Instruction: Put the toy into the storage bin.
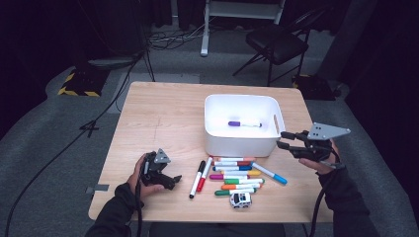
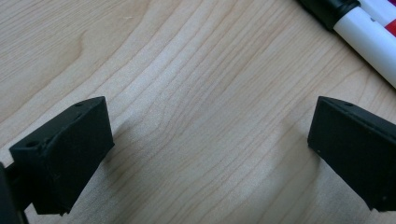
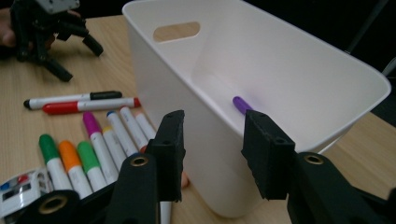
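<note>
Right gripper (image 1: 285, 139) beside bin (image 1: 217, 143) rim (empty-jawed)

We see a table (image 1: 163, 113) of matt, light-grained wood; a bin (image 1: 242, 143) of smooth white plastic; markers (image 1: 237, 177) with glossy plastic barrels; jaws of matt black plastic.

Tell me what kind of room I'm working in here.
Likely a recording studio or lab: black curtains surround a grey carpeted floor, cables trail across it, and a folding chair stands behind the wooden table.
</note>
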Available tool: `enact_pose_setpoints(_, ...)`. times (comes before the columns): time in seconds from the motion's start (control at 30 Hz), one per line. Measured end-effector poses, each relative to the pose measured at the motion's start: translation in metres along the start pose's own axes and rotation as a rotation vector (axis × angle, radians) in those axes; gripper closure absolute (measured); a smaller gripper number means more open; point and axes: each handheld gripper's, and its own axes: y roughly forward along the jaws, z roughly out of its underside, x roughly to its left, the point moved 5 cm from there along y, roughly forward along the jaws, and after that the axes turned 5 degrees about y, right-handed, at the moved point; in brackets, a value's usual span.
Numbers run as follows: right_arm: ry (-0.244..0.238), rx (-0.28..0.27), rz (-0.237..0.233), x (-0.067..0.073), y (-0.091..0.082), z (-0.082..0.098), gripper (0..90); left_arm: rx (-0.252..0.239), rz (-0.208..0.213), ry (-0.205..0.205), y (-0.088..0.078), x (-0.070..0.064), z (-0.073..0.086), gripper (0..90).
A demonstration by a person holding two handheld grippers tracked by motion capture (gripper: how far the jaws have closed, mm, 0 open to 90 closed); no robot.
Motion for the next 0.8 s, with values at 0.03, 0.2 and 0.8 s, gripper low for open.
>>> enact_pose_setpoints(0.03,-0.001,0.010,-0.003,0.004,-0.001,0.007,59.4,0.000,0.000,0.000,0.000,0.000,0.000,0.2)
enact_pose_setpoints(0.2,-0.001,0.057,-0.032,0.013,0.003,0.044,60.3,0.000,0.000,0.000,0.000,0.000,0.000,0.2)
enact_pose_setpoints(0.8,0.073,0.194,-0.058,0.017,0.023,0.121,60.0,0.000,0.000,0.000,0.000,0.000,0.000,0.2)
